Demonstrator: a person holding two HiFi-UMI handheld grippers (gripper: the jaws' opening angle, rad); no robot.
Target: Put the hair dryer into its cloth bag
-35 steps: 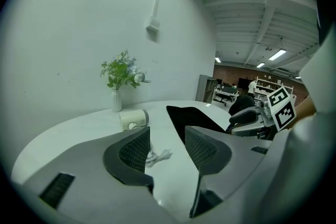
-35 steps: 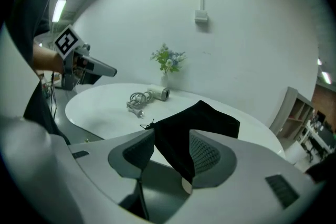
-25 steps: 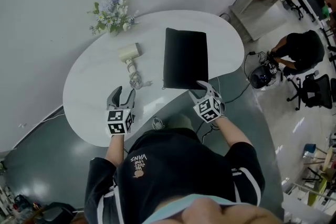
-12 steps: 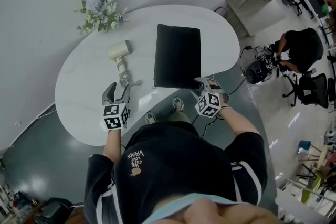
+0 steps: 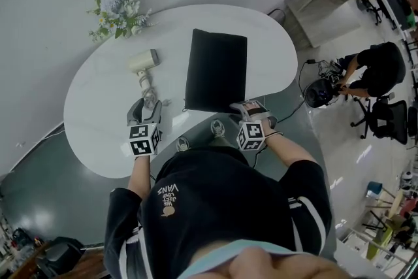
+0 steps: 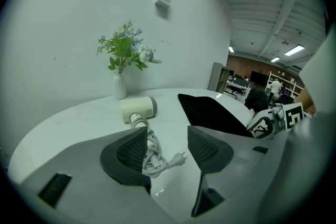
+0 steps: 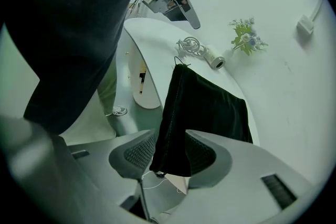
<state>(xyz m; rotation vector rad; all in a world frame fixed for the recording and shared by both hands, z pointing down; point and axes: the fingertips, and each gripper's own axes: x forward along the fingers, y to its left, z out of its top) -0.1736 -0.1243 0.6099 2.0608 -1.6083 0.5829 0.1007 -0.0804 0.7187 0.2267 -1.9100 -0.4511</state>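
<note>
A cream hair dryer [image 5: 142, 61] lies on the white table [image 5: 98, 114], its coiled cord [image 5: 149, 98] trailing toward me. To its right the flat black cloth bag [image 5: 215, 72] lies with its near edge at the table's rim. My left gripper [image 5: 145, 109] stands open just short of the cord [image 6: 152, 155], nothing between its jaws; beyond it I see the dryer [image 6: 139, 110]. My right gripper [image 5: 247, 108] is at the bag's near right corner. In the right gripper view its jaws [image 7: 170, 152] stand open around that hanging corner of the bag [image 7: 205, 107].
A vase of flowers [image 5: 117, 10] stands at the table's far left edge. Right of the table are a grey shelf unit [image 5: 326, 0], a seated person [image 5: 379, 65] and office chairs. My own body fills the near side below the table.
The left gripper has moved forward and down toward the cord. The right gripper has rolled and sunk, so that its jaws now straddle the bag's near corner.
</note>
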